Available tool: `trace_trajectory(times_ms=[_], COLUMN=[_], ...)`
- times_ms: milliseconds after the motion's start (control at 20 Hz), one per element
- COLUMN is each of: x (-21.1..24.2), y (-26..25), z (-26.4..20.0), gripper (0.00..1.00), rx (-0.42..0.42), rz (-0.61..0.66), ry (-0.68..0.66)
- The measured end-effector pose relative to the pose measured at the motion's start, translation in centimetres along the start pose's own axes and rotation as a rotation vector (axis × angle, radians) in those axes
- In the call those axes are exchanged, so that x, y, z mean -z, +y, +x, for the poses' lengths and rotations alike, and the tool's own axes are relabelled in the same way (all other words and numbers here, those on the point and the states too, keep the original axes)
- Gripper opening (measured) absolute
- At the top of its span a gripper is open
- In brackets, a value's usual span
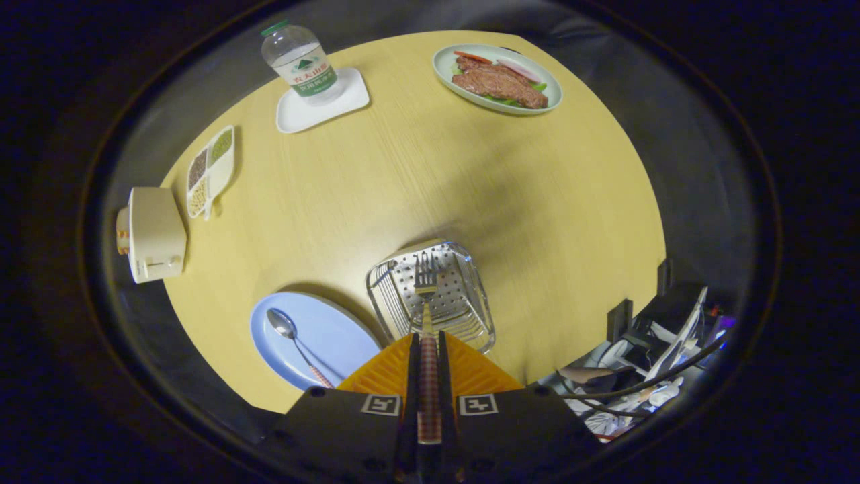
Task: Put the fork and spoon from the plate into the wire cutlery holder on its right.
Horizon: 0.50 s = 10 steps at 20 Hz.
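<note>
The gripper (428,349) clamps the fork (426,296) by its checked handle, fingers nearly closed on it, tines hanging over the wire cutlery holder (431,296). The risk: a slick handle twists, and the tines snag the rim instead of dropping in. The holder's base is perforated steel. Just left, the glossy spoon (290,336) waits on the smooth blue plate (336,329).

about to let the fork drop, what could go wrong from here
1. The gripper clamps the fork by its handle, tines hanging over the wire cutlery holder; released off-centre, it might catch the rim or tip the holder.
2. The spoon lies on the blue plate right beside the holder, so a swing toward it could knock the holder.
</note>
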<state>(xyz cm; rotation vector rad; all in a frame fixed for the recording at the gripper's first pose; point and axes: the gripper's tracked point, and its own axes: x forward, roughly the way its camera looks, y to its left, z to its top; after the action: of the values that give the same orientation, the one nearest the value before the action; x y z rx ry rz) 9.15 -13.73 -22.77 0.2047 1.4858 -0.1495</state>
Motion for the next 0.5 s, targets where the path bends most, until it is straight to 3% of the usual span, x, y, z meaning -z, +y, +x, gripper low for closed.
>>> trace_trajectory(times_ms=[50,350,500], x=[-0.1,0.0,0.4], y=[0.1,0.8,1.8], z=[-0.1,-2.5,-4.4], gripper=[0.19,0.97,0.98], rx=[-0.006,-0.001,-0.009], rz=[-0.009,-0.042,-0.062], ry=[-0.006,-0.113,-0.183])
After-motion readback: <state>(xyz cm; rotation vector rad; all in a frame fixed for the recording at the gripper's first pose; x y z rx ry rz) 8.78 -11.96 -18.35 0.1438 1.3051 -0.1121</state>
